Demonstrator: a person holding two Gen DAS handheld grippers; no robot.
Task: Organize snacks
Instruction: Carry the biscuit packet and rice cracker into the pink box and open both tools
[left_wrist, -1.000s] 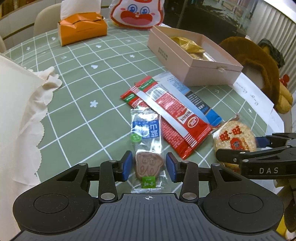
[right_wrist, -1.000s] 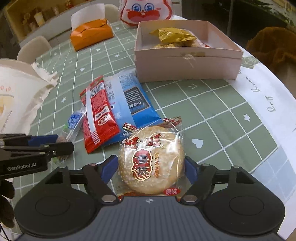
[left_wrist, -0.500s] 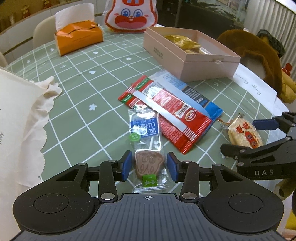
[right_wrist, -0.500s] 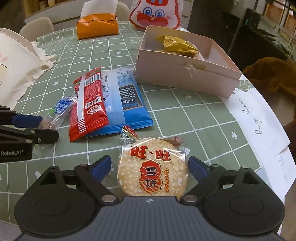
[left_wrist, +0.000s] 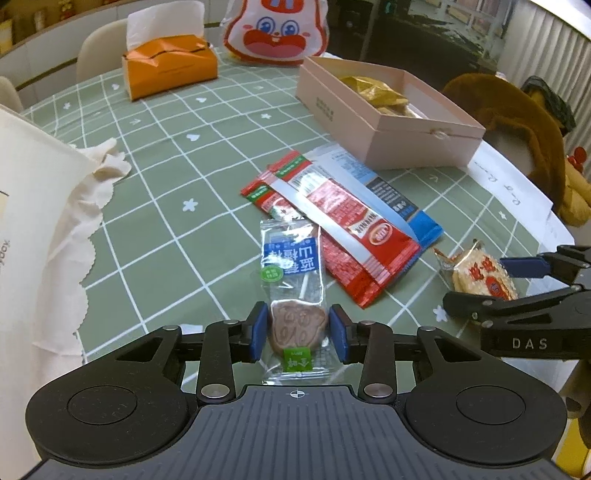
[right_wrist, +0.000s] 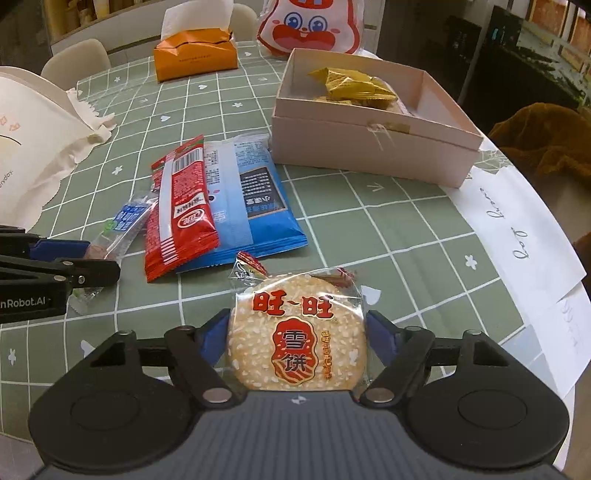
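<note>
Boxed (right_wrist: 373, 147): gold packets (right_wrist: 351, 86) only. Left on table: red (left_wrist: 343, 225), blue (right_wrist: 255, 199) packs. Left tongs (left_wrist: 297, 328) closing round lollipop (left_wrist: 297, 326); right tongs (right_wrist: 295, 343) closing round rice cracker (right_wrist: 297, 336), box at 12 o'clock.

Open green desk (left_wrist: 155, 236) lies between the white bag (left_wrist: 33, 229) on the left and the overlapping snack packets (left_wrist: 351, 229), while the pink box (right_wrist: 369, 144) blocks the far right side.
</note>
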